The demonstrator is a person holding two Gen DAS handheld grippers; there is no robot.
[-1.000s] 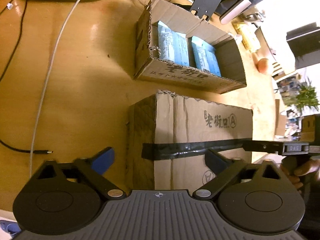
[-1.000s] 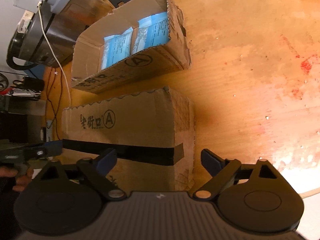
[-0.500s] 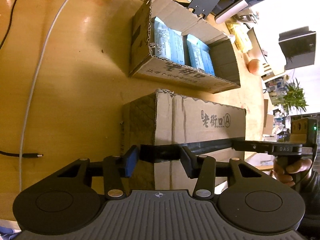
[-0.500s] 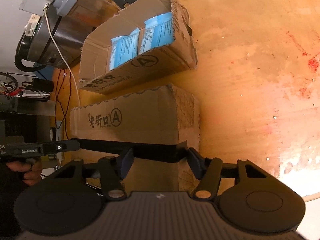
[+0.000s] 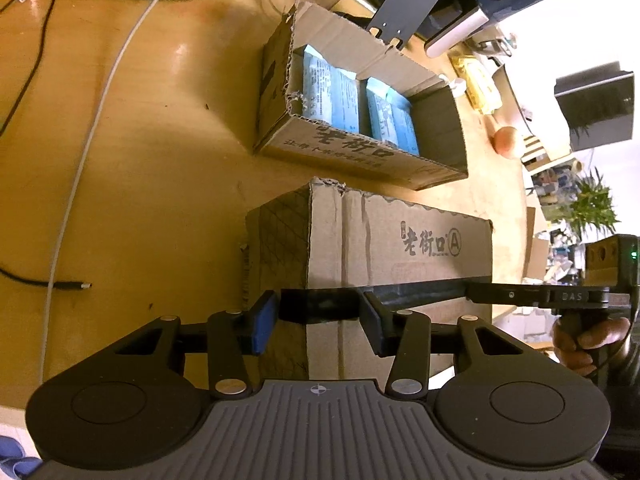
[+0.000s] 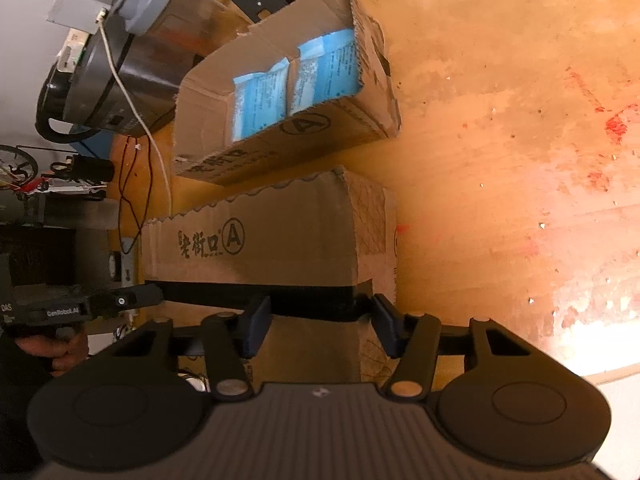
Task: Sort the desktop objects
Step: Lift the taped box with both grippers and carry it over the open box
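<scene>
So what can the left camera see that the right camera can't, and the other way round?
Only the left camera shows the loose black cable end on the table, the orange fruit and the green plant.

Only the right camera shows the grey-lidded appliance and the red stains on the wood.

Both show the closed cardboard box, its black strap, and the open box holding blue packets. Each camera's own gripper, left and right, straddles one end of the closed box.

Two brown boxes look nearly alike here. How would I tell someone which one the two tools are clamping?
Start at the wooden table, where two cardboard boxes lie side by side. The nearer one is the closed box. Unlike the open box behind it, which shows blue packets, it is sealed and crossed by a black tape strip.
</scene>
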